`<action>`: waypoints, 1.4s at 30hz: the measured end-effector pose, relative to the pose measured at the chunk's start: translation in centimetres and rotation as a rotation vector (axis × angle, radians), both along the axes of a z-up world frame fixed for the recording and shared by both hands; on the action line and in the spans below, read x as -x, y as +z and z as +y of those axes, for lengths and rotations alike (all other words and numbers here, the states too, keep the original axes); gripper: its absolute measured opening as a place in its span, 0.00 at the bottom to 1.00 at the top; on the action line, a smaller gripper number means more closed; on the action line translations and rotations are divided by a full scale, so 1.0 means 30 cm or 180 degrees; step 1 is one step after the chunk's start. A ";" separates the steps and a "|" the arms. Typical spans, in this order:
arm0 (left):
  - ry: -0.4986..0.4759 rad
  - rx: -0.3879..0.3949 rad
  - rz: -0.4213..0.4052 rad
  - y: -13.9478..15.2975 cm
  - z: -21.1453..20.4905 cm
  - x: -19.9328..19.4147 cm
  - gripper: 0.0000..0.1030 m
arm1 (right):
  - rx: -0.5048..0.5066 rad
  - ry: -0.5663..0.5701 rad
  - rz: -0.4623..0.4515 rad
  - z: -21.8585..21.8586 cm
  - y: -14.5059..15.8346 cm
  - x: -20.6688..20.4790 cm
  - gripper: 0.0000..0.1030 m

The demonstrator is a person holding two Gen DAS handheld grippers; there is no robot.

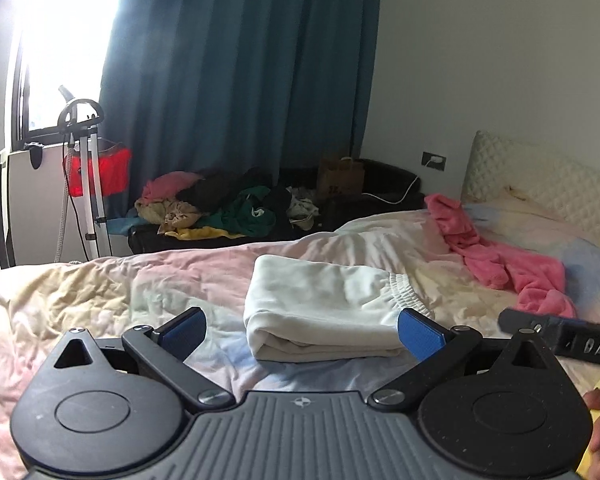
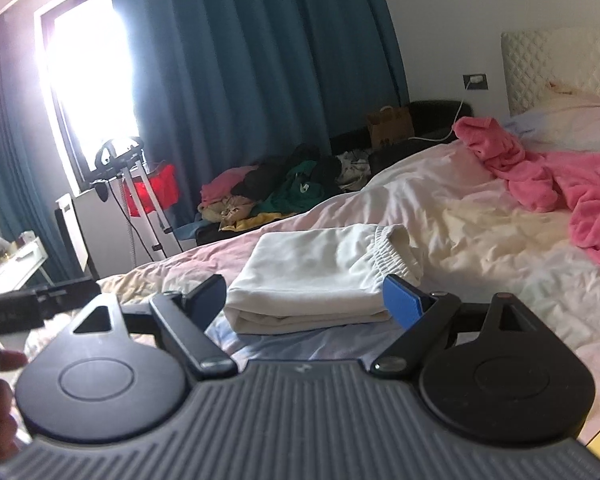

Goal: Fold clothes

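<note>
Left gripper hangs low over the bed, jaws spread wide, nothing btwn them; blue pads sit either side of the view. Right gripper same story: wide open, holding nothing, just above the sheet. Both point at the white garment, which lies folded into a neat stack near the middle of the bed, elastic waistband bunched at its right end (looks like shorts or pants, can't tell which). Neither gripper touches it; stack sits just ahead of the tips.

Pink garment sprawls unfolded toward the headboard, well apart from the white one. Beyond the bed's far edge, a clothes pile (pink, tan, green, black, yellow) lies heaped on smth dark under the blue curtain. Paper bag stands right of that pile. Bright window at left w/ a metal stand in front.
</note>
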State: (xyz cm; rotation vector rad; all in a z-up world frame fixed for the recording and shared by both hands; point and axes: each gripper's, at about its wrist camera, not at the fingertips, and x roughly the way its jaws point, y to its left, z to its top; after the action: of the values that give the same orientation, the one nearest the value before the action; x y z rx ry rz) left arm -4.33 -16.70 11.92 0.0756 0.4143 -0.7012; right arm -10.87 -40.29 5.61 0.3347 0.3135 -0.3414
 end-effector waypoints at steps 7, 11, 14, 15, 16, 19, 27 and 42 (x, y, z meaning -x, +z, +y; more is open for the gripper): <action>0.0120 0.0045 -0.0026 -0.076 0.033 -0.005 1.00 | 0.0239 -0.0016 -0.0023 0.068 -0.088 -0.030 0.84; 0.0154 0.0024 -0.0054 -0.117 0.026 -0.035 1.00 | 0.0283 -0.0047 -0.0021 0.075 -0.131 -0.077 0.84; 0.0184 -0.0029 -0.0045 -0.151 0.014 -0.072 1.00 | 0.0332 -0.0103 0.0012 0.071 -0.168 -0.122 0.84; 0.0195 -0.0042 -0.0046 -0.162 0.011 -0.084 1.00 | 0.0348 -0.0123 0.0022 0.070 -0.180 -0.134 0.84; 0.0210 -0.0037 -0.0042 -0.173 0.012 -0.095 1.00 | 0.0363 -0.0143 0.0033 0.069 -0.192 -0.146 0.84; 0.0257 0.0016 0.0025 -0.203 0.017 -0.130 1.00 | 0.0423 -0.0198 0.0076 0.068 -0.229 -0.178 0.84; 0.0271 -0.0002 0.0050 -0.247 0.014 -0.169 1.00 | 0.0427 -0.0244 0.0161 0.060 -0.268 -0.206 0.84; 0.0310 -0.0022 -0.0016 -0.248 0.009 -0.139 1.00 | 0.0482 -0.0302 0.0171 0.072 -0.264 -0.194 0.84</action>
State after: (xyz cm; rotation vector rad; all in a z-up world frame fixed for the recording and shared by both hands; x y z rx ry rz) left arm -0.16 -16.42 4.49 0.0633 0.4130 -0.6035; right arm -5.04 -38.12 -2.32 0.1922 0.3231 -0.4655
